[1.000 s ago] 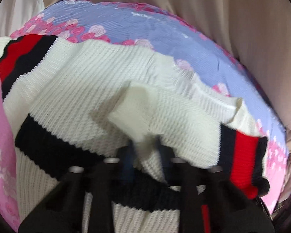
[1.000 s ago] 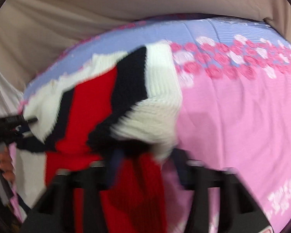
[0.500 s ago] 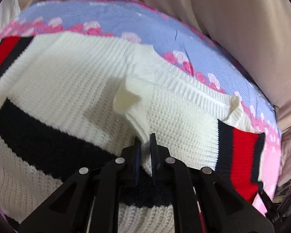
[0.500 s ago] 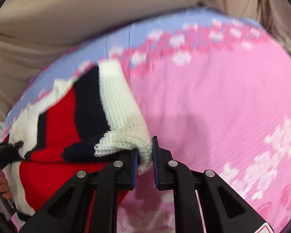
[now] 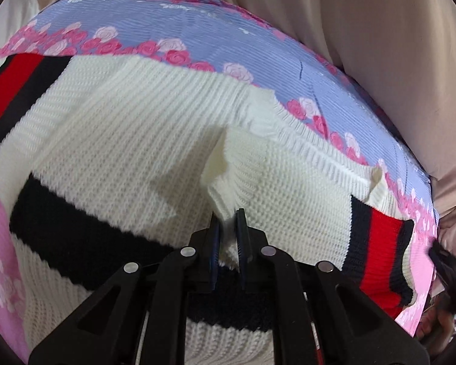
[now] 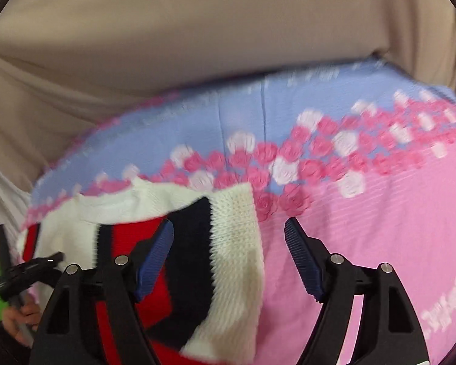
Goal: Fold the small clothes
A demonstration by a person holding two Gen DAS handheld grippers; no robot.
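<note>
A small white knit sweater [image 5: 130,140] with black and red stripes lies on a pink and blue flowered bedspread [image 5: 197,36]. My left gripper [image 5: 227,222] is shut on a raised pinch of the sweater's white knit near its ribbed edge. My right gripper [image 6: 228,228] is open, its jaws wide apart over the sweater's striped sleeve end [image 6: 228,261], which lies slack between them and is not held. The left gripper shows in the right wrist view at the far left [image 6: 30,267].
Beige fabric [image 6: 197,30] rises behind the bedspread's [image 6: 380,213] far edge. The bedspread's pink part spreads to the right of the sleeve. The other gripper's dark tip [image 5: 450,267] shows at the right edge of the left wrist view.
My right gripper has opened and let go of the sleeve end, which now lies on the bedspread. My left gripper stays shut on the white knit, shifted a little.
</note>
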